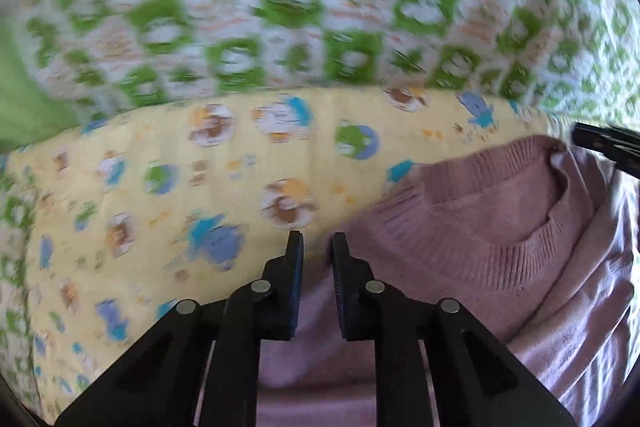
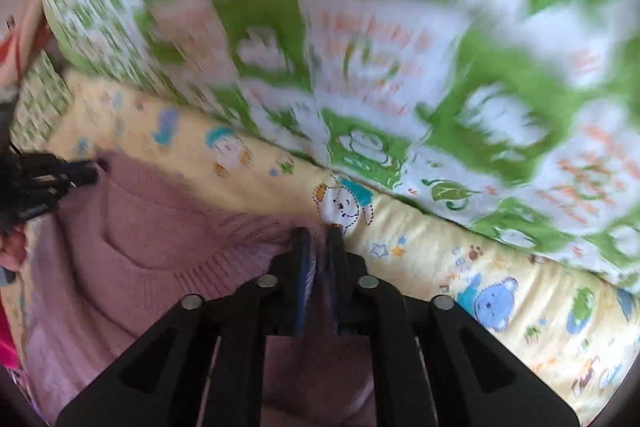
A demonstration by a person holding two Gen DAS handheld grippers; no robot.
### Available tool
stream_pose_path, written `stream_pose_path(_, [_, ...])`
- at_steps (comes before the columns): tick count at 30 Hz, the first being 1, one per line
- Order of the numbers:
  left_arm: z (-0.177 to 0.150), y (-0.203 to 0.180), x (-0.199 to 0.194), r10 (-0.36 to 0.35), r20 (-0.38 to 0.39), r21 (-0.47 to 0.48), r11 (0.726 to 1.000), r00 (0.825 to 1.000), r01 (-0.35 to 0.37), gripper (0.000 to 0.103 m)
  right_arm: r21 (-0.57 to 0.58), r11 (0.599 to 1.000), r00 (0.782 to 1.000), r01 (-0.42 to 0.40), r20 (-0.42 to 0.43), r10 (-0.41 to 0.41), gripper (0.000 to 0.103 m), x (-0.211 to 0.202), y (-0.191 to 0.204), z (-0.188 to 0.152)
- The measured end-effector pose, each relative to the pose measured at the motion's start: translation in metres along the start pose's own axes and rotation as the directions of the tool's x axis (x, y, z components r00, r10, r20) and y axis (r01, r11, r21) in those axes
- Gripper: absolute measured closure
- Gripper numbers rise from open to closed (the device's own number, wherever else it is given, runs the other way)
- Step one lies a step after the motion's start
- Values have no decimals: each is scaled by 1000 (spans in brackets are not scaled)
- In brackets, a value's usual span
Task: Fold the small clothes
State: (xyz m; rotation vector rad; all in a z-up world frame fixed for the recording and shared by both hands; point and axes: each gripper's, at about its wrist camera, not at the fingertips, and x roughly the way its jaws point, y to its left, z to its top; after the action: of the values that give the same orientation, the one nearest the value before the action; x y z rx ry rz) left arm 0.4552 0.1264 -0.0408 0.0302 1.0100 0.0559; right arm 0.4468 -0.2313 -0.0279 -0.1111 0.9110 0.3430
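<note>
Pink knit sweater [image 1: 472,227] lies neck-up on a yellow cartoon-print sheet [image 1: 160,187], with a green-and-white patterned quilt [image 1: 280,7] bunched along the sheet's far edge. Ribbed collar [image 1: 532,231] is open and facing the cameras.

Left gripper [image 1: 317,247]: jaws nearly closed, a narrow gap showing between the tips. They sit at the sweater's left shoulder edge, right where knit meets sheet. Pink fabric fills the space lower between the fingers, but whether the pads actually pinch it I cannot tell.

Right gripper [image 2: 318,243]: jaws close together, pink knit visibly bunched between them at the right shoulder edge. Reads as a grip on the sweater.

Each gripper shows in the other's view, at the opposite shoulder, so the two bracket the neckline.

Risks, as judged from here:
- Left hold looks marginal. If only a few loops of knit are caught, that shoulder may slip out once lifted and the fold would go crooked.
- Either jaw could catch the sheet along with the sweater, since both sit right on the boundary; the bedding would then drag up too.
- Loose knit stretches; uneven pull between the hands could skew the collar.
- Quilt is just beyond the sweater; a forward fold may land against it.

Writing: orange lettering [image 2: 372,43] sits in the quilt's white squares, too blurred to read. No brand or garment label visible.
</note>
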Motion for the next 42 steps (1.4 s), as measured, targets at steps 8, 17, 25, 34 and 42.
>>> stream_pose_path(8, [-77,23,-69,-40,8,-78,996,999,41,86,126,992,998,-27,65,19,77,-100,-5,-66])
stream_pose_path(17, [-238,-8,-132,-92,-94,-132,988,991,79,79,254,967,999,18,-48,-6,70,-146,8,-188])
stream_pose_path(25, [-312,-7,-170,-121,-125,-180,979,985,97,64,403,911,996,85,-69,-63,69,-193,15,-273])
stream_pose_path(34, [-369,-2,-197,-169,-175,-181,974,970,137,50,466,875,991,128,-89,-98,64,-243,38,-344])
stream_pose_path(42, [-420,-8,-209,-260,-252,-139,963,932,231,47,494,858,989,140,-102,-103,61,-272,54,-389])
